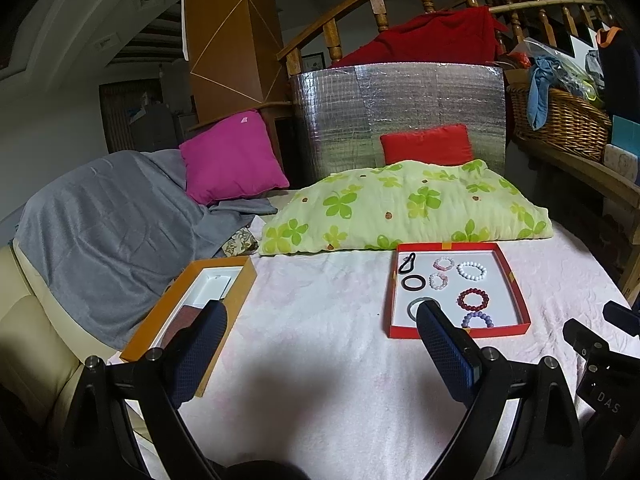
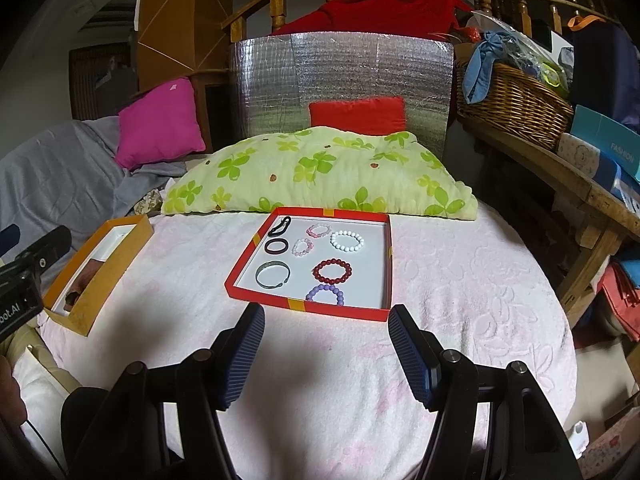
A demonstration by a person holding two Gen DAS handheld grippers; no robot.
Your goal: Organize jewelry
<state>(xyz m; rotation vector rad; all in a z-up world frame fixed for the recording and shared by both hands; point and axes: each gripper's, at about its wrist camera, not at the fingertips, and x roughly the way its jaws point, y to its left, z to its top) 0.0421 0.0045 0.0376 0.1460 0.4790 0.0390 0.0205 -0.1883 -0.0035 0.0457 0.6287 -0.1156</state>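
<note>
A red tray lies on the pink bedspread and holds several bracelets: a white bead one, a dark red bead one, a purple one, a green bangle, a dark ring, two pink ones and a black clip. An orange box sits to the left. My left gripper hovers open between box and tray. Just in front of the tray's near edge, my right gripper stands open and empty.
A green clover-print pillow lies behind the tray, with a red cushion and a silver foil panel further back. A magenta cushion and grey blanket are at the left. A wicker basket sits on a wooden bench at right.
</note>
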